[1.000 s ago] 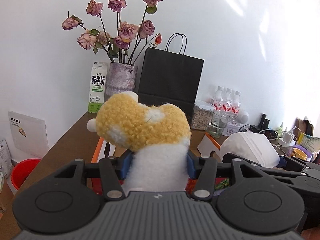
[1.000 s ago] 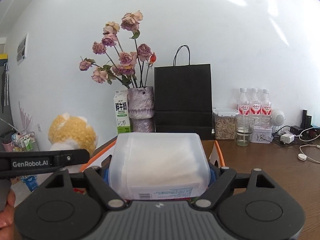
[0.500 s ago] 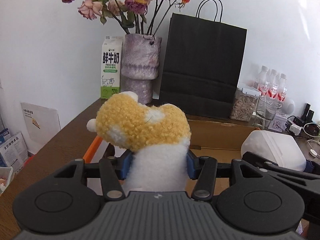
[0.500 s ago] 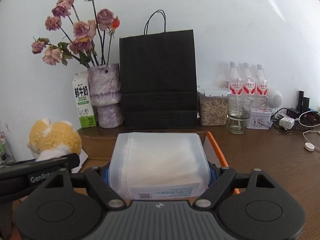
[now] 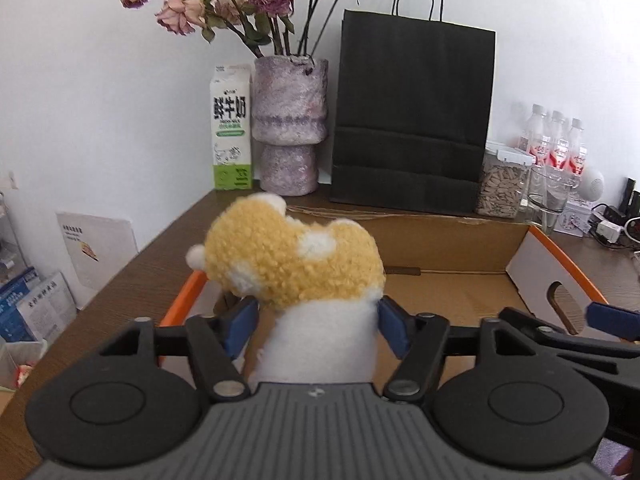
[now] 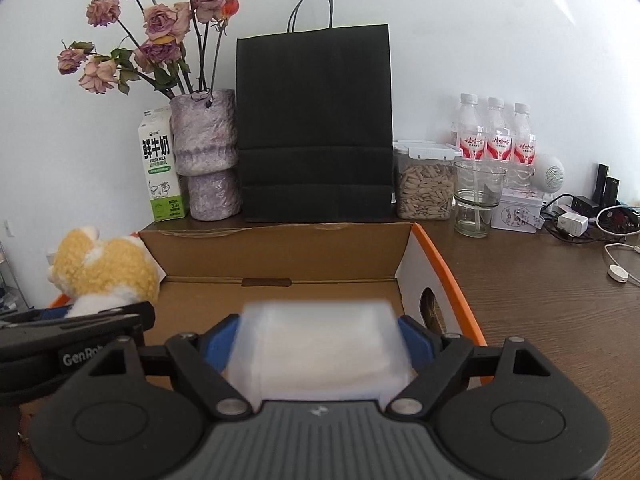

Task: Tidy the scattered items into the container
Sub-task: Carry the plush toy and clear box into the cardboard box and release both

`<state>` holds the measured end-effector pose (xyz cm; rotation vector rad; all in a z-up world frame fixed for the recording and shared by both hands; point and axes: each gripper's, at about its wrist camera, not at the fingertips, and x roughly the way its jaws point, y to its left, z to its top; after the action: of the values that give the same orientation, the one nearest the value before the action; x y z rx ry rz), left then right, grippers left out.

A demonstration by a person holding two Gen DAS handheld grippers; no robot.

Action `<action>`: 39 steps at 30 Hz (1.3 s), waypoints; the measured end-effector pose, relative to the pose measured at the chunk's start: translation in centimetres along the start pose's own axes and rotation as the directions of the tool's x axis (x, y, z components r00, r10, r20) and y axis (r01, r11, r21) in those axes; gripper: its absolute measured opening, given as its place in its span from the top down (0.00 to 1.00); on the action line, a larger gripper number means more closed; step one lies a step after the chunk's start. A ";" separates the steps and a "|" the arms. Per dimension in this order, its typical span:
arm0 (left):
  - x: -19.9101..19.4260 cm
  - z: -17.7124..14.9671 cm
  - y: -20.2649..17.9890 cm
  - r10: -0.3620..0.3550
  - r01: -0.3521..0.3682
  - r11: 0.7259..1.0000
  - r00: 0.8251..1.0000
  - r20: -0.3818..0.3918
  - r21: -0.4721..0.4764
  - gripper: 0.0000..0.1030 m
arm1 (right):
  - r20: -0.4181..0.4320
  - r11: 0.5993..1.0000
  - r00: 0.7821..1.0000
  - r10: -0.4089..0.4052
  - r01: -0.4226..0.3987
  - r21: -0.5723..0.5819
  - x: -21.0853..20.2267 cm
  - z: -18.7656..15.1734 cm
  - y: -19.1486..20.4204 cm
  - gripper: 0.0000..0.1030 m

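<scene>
Now the left gripper (image 5: 316, 322) jaws are opening, the plush toy (image 5: 296, 268) loose between them above the cardboard box (image 5: 448, 240). Right gripper (image 6: 320, 344) jaws stand wide, and the blurred tissue pack (image 6: 320, 344) lies free between them.

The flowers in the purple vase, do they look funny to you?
Yes. The roses in the vase look dried out: their heads droop, the petals are faded and crumpled, and some leaves curl. Nothing looks spilled or knocked over.

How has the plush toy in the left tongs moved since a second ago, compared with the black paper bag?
Yes. The plush toy has been carried forward and down toward the black paper bag, now over the cardboard box.
</scene>
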<state>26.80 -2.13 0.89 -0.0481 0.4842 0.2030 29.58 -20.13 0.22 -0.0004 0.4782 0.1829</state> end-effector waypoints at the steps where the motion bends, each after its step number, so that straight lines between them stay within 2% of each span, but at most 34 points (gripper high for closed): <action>1: -0.4 0.0 -0.1 0.056 -0.056 0.998 0.998 0.031 0.008 0.01 | 0.017 1.000 1.000 -0.017 0.017 0.006 -0.4 0.0 -0.1 0.13; 2: -0.9 0.0 -0.2 0.103 -0.104 0.995 0.992 0.074 0.009 0.00 | 0.033 1.000 0.999 -0.026 0.025 0.018 -0.7 0.0 -0.4 0.05; 3: -1.5 0.0 -0.1 0.113 -0.114 0.993 0.987 0.113 0.004 0.00 | 0.041 0.999 0.999 -0.020 0.019 0.036 -1.0 0.1 -0.8 0.00; 6: -2.6 0.1 0.2 0.072 -0.068 0.997 0.986 0.150 -0.029 0.00 | 0.048 0.997 0.999 0.018 -0.022 0.080 -1.6 0.3 -1.5 0.00; 17: -2.4 -0.1 0.3 0.072 -0.066 0.997 0.988 0.136 -0.047 0.00 | 0.058 0.998 0.998 0.021 -0.025 0.060 -2.2 0.2 -0.9 0.00; 27: -3.8 -0.1 0.6 0.051 -0.039 0.997 0.984 0.172 -0.069 0.00 | 0.094 0.998 0.995 0.025 -0.030 0.049 -3.8 0.3 -1.0 0.00; 33: -5.8 0.1 0.5 0.041 -0.026 0.997 0.975 0.219 -0.071 0.00 | 0.119 0.998 0.992 0.035 -0.041 0.046 -5.9 0.5 -1.3 0.00; 39: -8.9 1.1 1.0 0.024 0.000 0.996 0.961 0.274 -0.088 0.00 | 0.190 0.996 0.979 0.067 -0.075 0.038 -9.0 1.4 -1.3 0.00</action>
<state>19.43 -2.63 6.00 -0.1009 0.1976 0.2389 22.62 -22.94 5.57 0.0778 0.2929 0.2399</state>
